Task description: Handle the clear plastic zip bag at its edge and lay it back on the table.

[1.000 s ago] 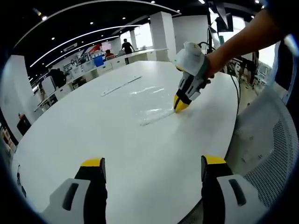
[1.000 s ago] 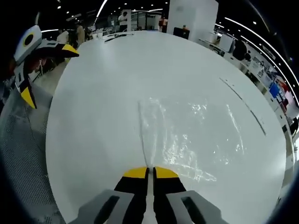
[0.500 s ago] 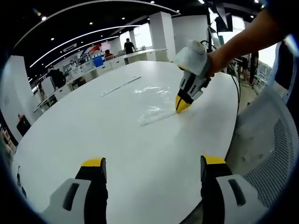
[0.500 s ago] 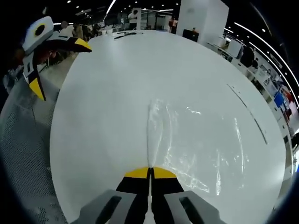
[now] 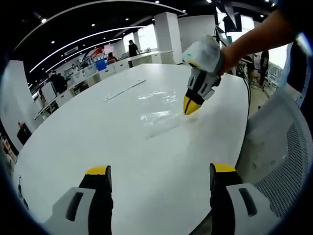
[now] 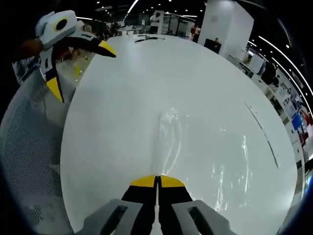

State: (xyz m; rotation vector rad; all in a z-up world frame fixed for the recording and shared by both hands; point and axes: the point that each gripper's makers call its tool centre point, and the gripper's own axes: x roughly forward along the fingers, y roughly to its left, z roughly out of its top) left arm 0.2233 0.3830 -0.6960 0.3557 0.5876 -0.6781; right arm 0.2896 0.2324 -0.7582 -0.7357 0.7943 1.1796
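The clear plastic zip bag (image 6: 168, 142) is a thin, see-through sheet, told mostly by the glare and creases on it. In the right gripper view its near edge is pinched between the closed yellow tips of the right hand-held gripper (image 6: 157, 178), and from there the film rises as a narrow, crumpled fold running straight away from the tips. In the left gripper view the bag (image 5: 164, 110) hangs below that same hand-held gripper (image 5: 191, 106), its gripped edge lifted off the white counter (image 5: 88, 142), while the far part of the sheet spreads low over the counter, shining in patches.
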